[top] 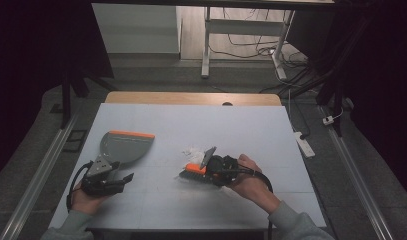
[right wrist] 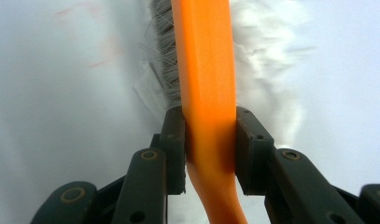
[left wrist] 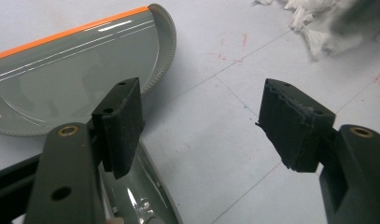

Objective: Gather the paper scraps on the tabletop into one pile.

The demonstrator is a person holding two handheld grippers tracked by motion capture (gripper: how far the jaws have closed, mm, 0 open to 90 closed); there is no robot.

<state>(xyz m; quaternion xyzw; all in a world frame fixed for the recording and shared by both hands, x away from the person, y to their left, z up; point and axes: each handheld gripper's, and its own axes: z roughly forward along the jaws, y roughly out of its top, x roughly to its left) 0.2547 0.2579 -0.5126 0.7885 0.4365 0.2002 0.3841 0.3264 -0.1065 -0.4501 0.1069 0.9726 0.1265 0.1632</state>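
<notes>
**Brush clamped in the right gripper, dustpan waiting by the left**

My right gripper (top: 207,171) is clamping the orange brush (top: 195,170): in the right gripper view both black jaws are pressing flat against the orange handle (right wrist: 208,93), with grey bristles (right wrist: 164,60) fanning out on one side beyond them. My left gripper (left wrist: 201,126) is standing with its jaws wide apart and nothing between the pads; in its own view I am looking through the gap at bare table.

I am working on a pale blue-white table top (top: 251,130) with faint seam lines and a few reddish marks, and a wooden strip is showing along its far edge. Beyond it the room is lying dim: grey floor, a white desk frame (top: 207,45) and a tangle of cables (top: 291,65) at far right, a power strip (top: 305,142) on the floor just right of the table.

The brush is sitting near the table's middle, pointing left from the right gripper, its bristles down at the surface. A small heap of white paper scraps (top: 193,151) is lying just beyond it, on the far side. The grey dustpan (top: 122,146) with its orange lip (top: 132,134) is resting left of centre, well apart from the brush, its handle reaching back beside the left gripper's jaw.

Both forearms are coming in from the near edge in grey sleeves. The left hand (top: 86,197) is holding its gripper low and level, aimed right; the right hand (top: 251,180) is angling its gripper leftward and down.
</notes>
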